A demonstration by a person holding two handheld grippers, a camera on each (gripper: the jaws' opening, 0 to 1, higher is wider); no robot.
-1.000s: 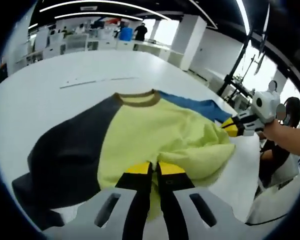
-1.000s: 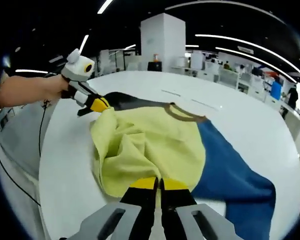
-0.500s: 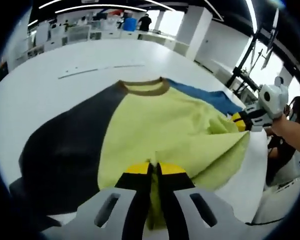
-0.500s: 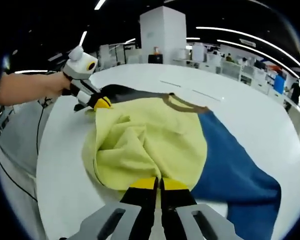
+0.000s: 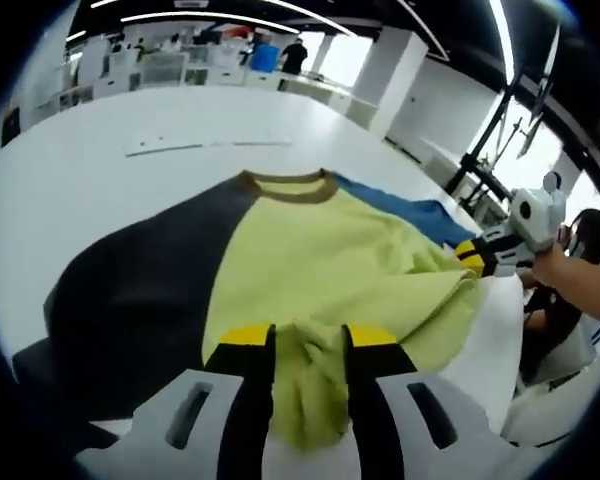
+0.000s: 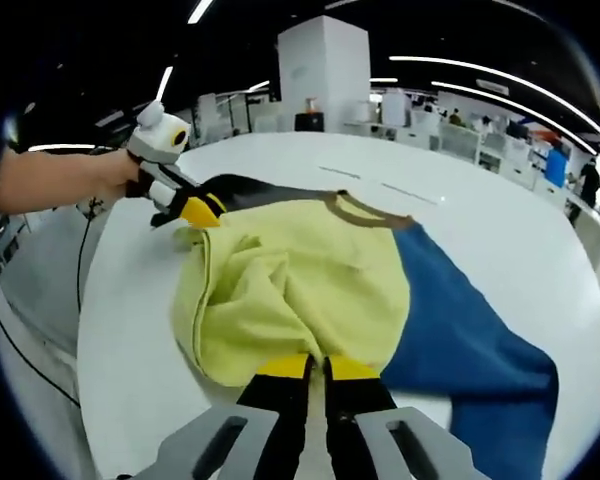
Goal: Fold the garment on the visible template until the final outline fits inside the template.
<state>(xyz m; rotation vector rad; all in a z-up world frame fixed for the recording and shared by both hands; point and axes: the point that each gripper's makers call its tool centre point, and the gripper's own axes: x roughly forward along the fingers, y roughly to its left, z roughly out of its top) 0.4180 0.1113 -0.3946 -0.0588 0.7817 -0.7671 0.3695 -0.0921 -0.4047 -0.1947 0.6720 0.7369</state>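
Observation:
A garment (image 5: 320,250) with a yellow-green body, a brown collar (image 5: 285,185), a black sleeve (image 5: 140,280) and a blue sleeve (image 5: 400,210) lies on the white table (image 5: 100,190). My left gripper (image 5: 308,340) is open, with a bunch of the yellow hem lying loose between its jaws. In the right gripper view the body (image 6: 300,290) is rumpled and folded over on itself. My right gripper (image 6: 318,365) is shut on the near yellow edge. The left gripper (image 6: 202,210) shows at the cloth's far corner, and the right gripper (image 5: 467,255) at the cloth's right edge. Thin template lines (image 5: 200,147) mark the table beyond the collar.
A hand (image 6: 50,180) holds the left gripper, and a cable (image 6: 80,260) hangs off the table's rounded edge (image 6: 90,330). Another hand (image 5: 580,285) holds the right gripper. Beyond the table stand a white column (image 6: 325,85), desks and distant people.
My left gripper's jaws have opened and let go of the yellow hem, which now lies slack between them. The right gripper stays shut on its edge. The cloth has slumped a little.

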